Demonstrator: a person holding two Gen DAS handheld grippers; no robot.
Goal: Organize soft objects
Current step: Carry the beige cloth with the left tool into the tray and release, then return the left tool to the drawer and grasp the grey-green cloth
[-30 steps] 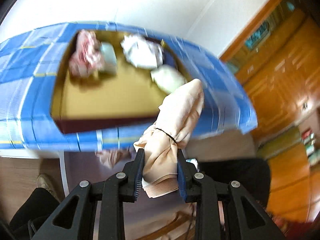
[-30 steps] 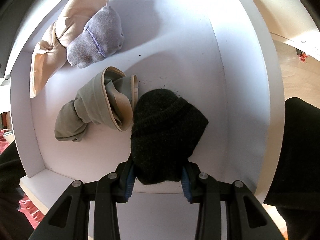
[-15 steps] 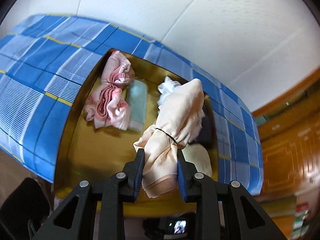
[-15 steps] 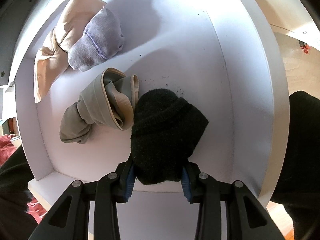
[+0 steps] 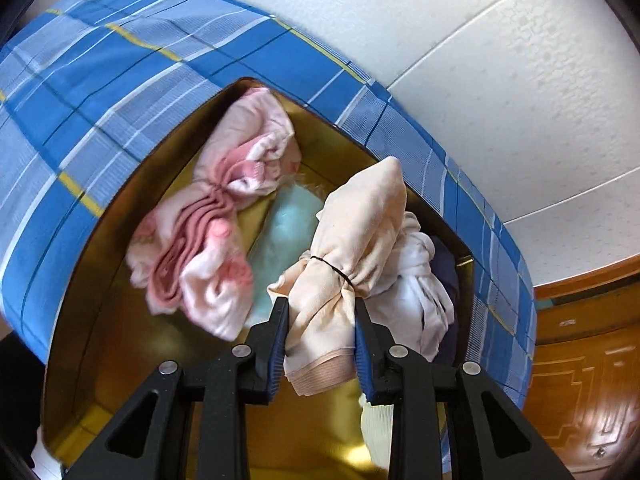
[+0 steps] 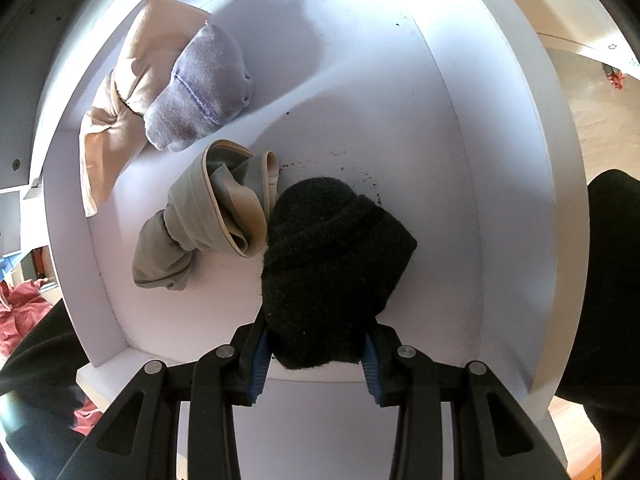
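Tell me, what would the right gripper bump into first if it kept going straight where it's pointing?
Probably the floor of the white drawer. The right gripper holds a fuzzy black sock bundle, which would likely touch down first, just beside the grey-beige rolled sock. Depth is unclear.

Left wrist view: a tray [image 5: 92, 320] lies on a checked cloth [image 5: 100, 80], which borders it on the left, far and right sides. In the tray, a gathered bundle [image 5: 216, 240] lies at the left; a flat pad [image 5: 288, 240] lies just right of it, partly under it; a tied bundle [image 5: 420, 300] lies at the right side.

Right wrist view: an open drawer [image 6: 460, 200] holds four things. Relative to the knit roll [image 6: 332, 264] at the near middle, a folded roll [image 6: 208, 220] lies left, touching it; farther back and left, a sock ball [image 6: 200, 92] rests against a knotted cloth [image 6: 120, 112] by the left wall.
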